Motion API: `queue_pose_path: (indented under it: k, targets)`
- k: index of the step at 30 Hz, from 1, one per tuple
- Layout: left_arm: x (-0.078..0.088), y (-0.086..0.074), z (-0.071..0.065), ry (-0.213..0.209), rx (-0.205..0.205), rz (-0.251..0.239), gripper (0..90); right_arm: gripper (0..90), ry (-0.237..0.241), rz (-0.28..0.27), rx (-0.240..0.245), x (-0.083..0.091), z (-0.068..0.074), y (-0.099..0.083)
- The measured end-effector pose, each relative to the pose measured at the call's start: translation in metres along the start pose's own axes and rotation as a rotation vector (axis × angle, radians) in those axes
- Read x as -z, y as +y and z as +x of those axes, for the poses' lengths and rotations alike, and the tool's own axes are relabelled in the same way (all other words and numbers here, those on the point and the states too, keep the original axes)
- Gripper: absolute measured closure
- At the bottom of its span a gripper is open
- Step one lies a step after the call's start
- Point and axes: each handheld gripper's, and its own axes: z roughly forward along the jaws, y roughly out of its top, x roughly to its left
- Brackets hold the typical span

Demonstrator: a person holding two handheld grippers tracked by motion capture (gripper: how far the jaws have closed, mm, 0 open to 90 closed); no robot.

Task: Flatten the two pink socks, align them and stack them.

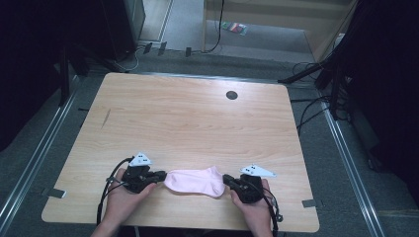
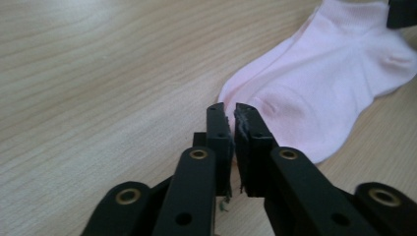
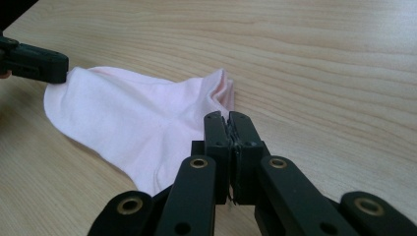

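The pale wooden rectangular table (image 1: pixel 197 118) is carrying everything, stretching away ahead of both claws and well out to either side of them. A small round dark grommet (image 1: pixel 231 95) is sitting in its top, far beyond the claws toward the far edge.

The pale pink cotton ankle sock (image 1: pixel 195 180) is lying flat on the table between the two claws, its toe end toward the left claw and its cuff end toward the right one. In the left gripper view the sock (image 2: pixel 324 93) is spreading out ahead and to the right of the jaws; in the right gripper view it (image 3: pixel 142 118) is spreading ahead and to the left.

The person's left hand (image 1: pixel 123 197) is gripping the black left claw (image 1: pixel 160 176), whose tips are meeting the toe edge of the sock. Its jaws are standing closed together (image 2: pixel 231 110), with bits of grey fluff between the pads; whether sock fabric is pinched there is hard to tell.

The right hand (image 1: pixel 254 210) is gripping the black right claw (image 1: pixel 228 179) at the cuff edge. Its jaws are pressed shut (image 3: pixel 227 118), and whether they are pinching the cuff cannot be told.
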Motion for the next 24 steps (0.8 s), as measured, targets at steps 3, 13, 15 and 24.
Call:
queue_pose_path:
  k: [3, 13, 15, 24]
  targets:
    - [0.008, 0.000, 0.003, -0.039, 0.001, -0.040, 90.0, 88.5, 0.006, -0.017, 0.000, 0.004, 0.001, 0.001]
    - [0.009, 0.000, 0.001, -0.029, -0.012, -0.067, 90.0, 88.5, 0.001, -0.021, 0.016, 0.004, 0.000, 0.000]
    - [0.013, 0.002, 0.000, -0.022, -0.022, -0.089, 90.0, 88.5, 0.000, -0.032, 0.015, 0.005, 0.002, -0.001]
    - [0.008, -0.002, 0.006, 0.023, -0.046, -0.028, 90.0, 88.5, -0.010, -0.032, 0.025, 0.000, 0.003, -0.004]
